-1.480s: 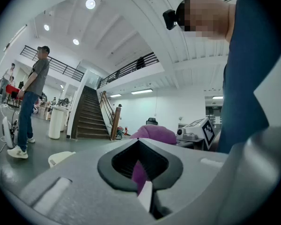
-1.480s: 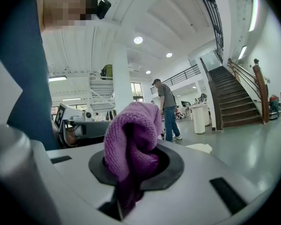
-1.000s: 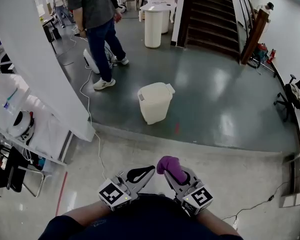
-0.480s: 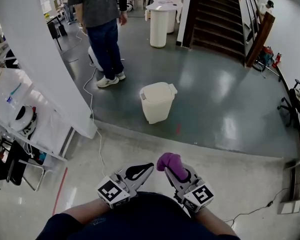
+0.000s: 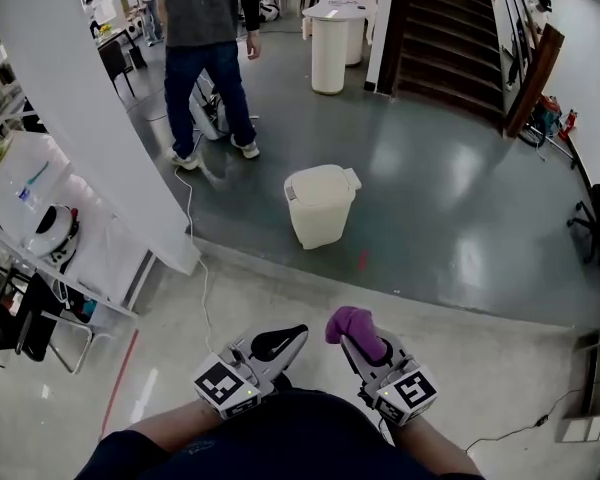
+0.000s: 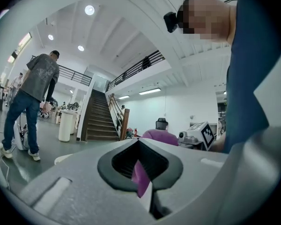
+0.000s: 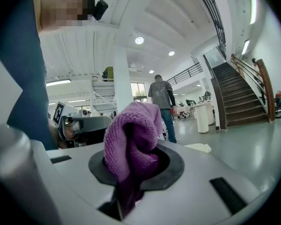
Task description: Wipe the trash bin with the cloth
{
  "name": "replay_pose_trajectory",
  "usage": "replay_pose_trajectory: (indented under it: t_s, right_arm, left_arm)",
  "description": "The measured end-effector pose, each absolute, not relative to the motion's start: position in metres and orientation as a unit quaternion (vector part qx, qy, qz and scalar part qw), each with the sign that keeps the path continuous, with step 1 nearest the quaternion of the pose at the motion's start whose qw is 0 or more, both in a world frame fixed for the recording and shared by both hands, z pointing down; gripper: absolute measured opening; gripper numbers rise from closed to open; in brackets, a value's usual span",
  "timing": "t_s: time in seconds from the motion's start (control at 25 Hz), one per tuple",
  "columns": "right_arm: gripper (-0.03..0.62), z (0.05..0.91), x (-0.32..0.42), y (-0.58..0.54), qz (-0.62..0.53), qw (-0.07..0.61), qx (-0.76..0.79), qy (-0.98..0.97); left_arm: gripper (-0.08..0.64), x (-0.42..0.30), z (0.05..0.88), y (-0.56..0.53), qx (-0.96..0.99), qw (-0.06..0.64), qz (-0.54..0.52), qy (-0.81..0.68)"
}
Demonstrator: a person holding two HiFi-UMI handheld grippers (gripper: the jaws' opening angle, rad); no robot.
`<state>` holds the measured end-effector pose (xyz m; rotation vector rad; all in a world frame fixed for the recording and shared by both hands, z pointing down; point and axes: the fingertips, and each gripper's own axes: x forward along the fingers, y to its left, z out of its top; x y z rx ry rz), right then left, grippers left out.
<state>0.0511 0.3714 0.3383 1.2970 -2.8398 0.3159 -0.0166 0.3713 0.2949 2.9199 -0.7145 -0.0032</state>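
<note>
Right gripper jaws are clamped on the purple cloth; left gripper jaws are shut, seemingly empty. Trash bin stands well ahead of both jaws, so close in and lead with the cloth's loose bulge

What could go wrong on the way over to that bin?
The white cable trails across the floor near the bin, so feet could catch it. A person stands close to the bin and might step into the way. The purple cloth sticks out bunched from the right claw; it could slip when rubbed.
</note>
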Motion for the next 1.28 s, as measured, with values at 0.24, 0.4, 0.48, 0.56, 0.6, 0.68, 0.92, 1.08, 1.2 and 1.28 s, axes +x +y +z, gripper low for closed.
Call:
replay_pose_trajectory:
  t_s: [0.24, 0.4, 0.48, 0.56, 0.6, 0.68, 0.92, 1.08, 1.2, 1.28]
  right_arm:
    - [0.074, 0.343, 0.05, 0.331, 0.097, 0.011, 0.425, -0.9]
    - [0.074, 0.343, 0.051, 0.286, 0.089, 0.015, 0.443, -0.892]
    - [0.074, 0.345, 0.052, 0.26, 0.09, 0.018, 0.454, -0.886]
    - [0.074, 0.349, 0.051, 0.232, 0.094, 0.025, 0.46, -0.882]
    - [0.074, 0.35, 0.049, 0.217, 0.096, 0.027, 0.464, -0.88]
    - [0.074, 0.353, 0.044, 0.185, 0.101, 0.029, 0.472, -0.876]
    - [0.074, 0.351, 0.02, 0.093, 0.111, 0.036, 0.495, -0.861]
    - [0.074, 0.351, 0.014, 0.052, 0.11, 0.042, 0.509, -0.853]
    - [0.074, 0.354, 0.014, 0.028, 0.115, 0.046, 0.508, -0.852]
    - [0.074, 0.357, 0.016, 0.016, 0.119, 0.048, 0.504, -0.854]
  left_arm:
    - [-0.003, -0.02, 0.296, 0.33, 0.971, 0.059, -0.007, -0.233]
    - [-0.003, -0.021, 0.299, 0.282, 0.974, 0.051, -0.007, -0.219]
    - [-0.003, -0.02, 0.296, 0.251, 0.976, 0.048, -0.011, -0.212]
    - [-0.003, -0.022, 0.294, 0.219, 0.978, 0.04, -0.015, -0.206]
    - [-0.003, -0.024, 0.297, 0.203, 0.978, 0.04, -0.015, -0.203]
    - [-0.003, -0.03, 0.3, 0.17, 0.98, 0.04, -0.014, -0.196]
    - [-0.003, -0.056, 0.307, 0.076, 0.982, 0.064, -0.014, -0.179]
    - [-0.003, -0.065, 0.309, 0.031, 0.983, 0.056, -0.015, -0.172]
    - [-0.003, -0.064, 0.311, 0.008, 0.982, 0.066, -0.014, -0.175]
    - [-0.003, -0.059, 0.314, -0.002, 0.981, 0.072, -0.011, -0.178]
